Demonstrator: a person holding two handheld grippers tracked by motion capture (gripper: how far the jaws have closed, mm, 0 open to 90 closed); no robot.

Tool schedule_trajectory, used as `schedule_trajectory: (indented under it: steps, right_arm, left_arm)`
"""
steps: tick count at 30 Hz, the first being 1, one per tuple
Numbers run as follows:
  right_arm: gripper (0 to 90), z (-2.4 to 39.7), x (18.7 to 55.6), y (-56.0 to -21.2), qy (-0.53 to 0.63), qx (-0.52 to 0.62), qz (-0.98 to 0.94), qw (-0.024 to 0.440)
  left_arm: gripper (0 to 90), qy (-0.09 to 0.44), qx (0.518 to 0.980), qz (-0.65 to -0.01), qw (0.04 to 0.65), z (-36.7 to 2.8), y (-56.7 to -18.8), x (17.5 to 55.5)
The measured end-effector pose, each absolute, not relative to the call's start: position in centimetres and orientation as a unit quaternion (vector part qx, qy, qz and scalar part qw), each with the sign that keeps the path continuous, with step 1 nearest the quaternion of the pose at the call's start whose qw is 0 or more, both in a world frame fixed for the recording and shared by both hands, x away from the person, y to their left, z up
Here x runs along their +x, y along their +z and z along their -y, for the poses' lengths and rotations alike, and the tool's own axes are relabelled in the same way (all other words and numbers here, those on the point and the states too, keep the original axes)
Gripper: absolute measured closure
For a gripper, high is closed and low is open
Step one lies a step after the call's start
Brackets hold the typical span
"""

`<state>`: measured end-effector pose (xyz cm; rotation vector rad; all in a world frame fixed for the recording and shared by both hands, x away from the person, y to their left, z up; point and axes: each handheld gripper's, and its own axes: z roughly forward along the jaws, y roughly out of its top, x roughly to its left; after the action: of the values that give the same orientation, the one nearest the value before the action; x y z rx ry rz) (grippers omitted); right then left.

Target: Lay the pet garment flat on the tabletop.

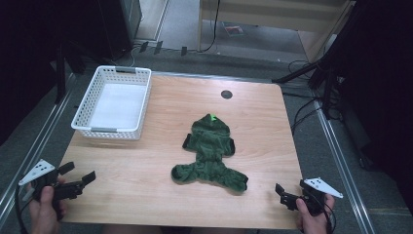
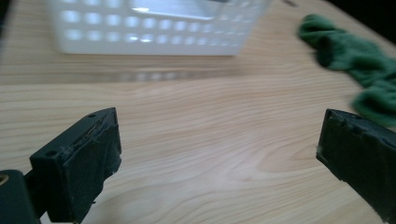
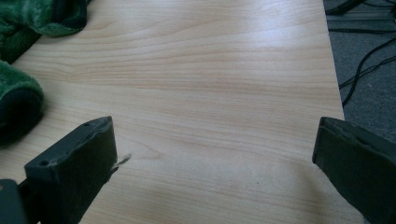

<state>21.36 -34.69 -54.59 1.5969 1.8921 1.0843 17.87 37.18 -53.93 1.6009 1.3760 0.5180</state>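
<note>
Both grippers, left [image 1: 78,175] and right [image 1: 291,187], wait with jaws apart, empty, well apart from the garment [image 1: 209,153], probably ready to approach it.

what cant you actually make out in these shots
- Green plush garment, left gripper view: blurred and cut off by the right edge.
- The garment, right gripper view: mostly cut off by the left edge.
- White basket, left gripper view: blurred, its top cut off by the upper edge.
- Small dark round mark on the table, high view: too small to identify.
</note>
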Motion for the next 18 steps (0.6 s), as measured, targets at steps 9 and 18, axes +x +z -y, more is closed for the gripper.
schedule_trajectory:
  steps: [9,18]
  right_arm:
    - [0.0,35.0,21.4,-54.5,0.391,0.578,-0.68,0.226]
    - [0.0,35.0,21.6,-54.9,0.394,0.579,-0.681,0.213]
  left_arm:
    - [0.0,0.243,0.625,-0.603,0.431,-40.3,-54.6,17.4]
    - [0.0,0.242,0.632,-0.603,0.423,-39.8,-55.4,17.9]
